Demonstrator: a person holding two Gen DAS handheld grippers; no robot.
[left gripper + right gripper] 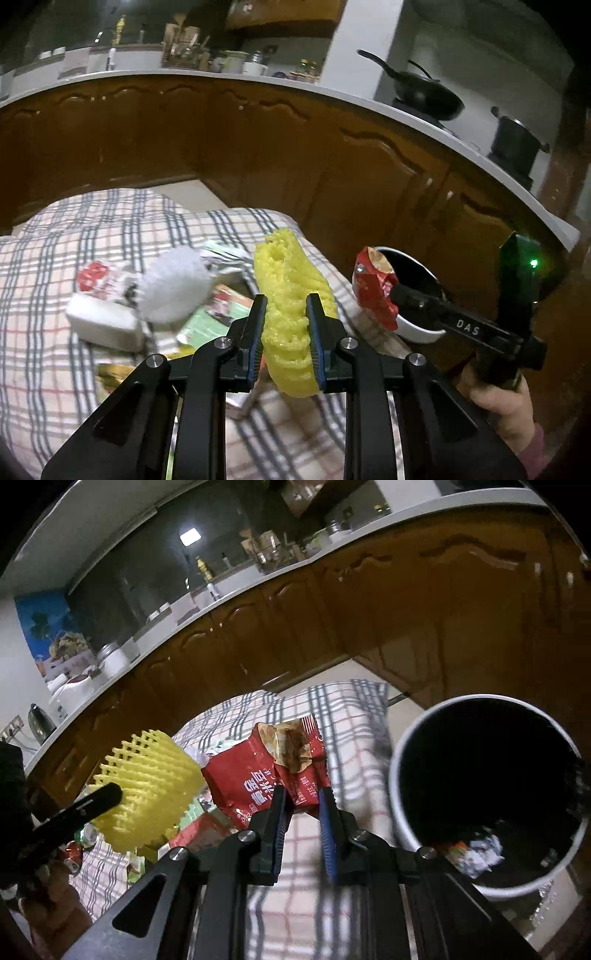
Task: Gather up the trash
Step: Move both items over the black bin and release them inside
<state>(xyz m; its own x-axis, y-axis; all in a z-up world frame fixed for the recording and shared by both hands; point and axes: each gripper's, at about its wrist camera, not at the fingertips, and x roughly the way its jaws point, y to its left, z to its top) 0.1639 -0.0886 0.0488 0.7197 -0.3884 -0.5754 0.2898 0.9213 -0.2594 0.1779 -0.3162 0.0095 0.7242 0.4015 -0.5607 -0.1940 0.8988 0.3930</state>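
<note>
Gripping a yellow foam net (291,295), the left gripper (286,314) has its blue-padded fingers (258,328) pressed into the net's sides. The net is a soft mesh sleeve with open diamond holes, squeezed narrow at the clamp and standing up past the fingertips above the checked cloth (55,266). The right gripper (303,797) is clamped on the lower edge of a red wrapper (273,771). The wrapper is crumpled, printed with white characters, torn open at the top with a brownish, shiny inner side showing. It hangs just left of the bin (402,775).

The bin is white outside and dark inside, with pale crumpled scraps at its bottom. In the left view the wrapper (373,291) sits against the bin's near rim (424,332), and the right gripper (397,293) reaches in level from the right, held by a hand (506,406) below its handle. In the right view the net (147,782) is left of the wrapper, well away from the bin.

Left of the bin, on the cloth, lie more scraps: a white foam ball (173,288), a white box (103,321) and a green leaflet (214,317). Brown cabinets (258,147) stand behind the bin.
</note>
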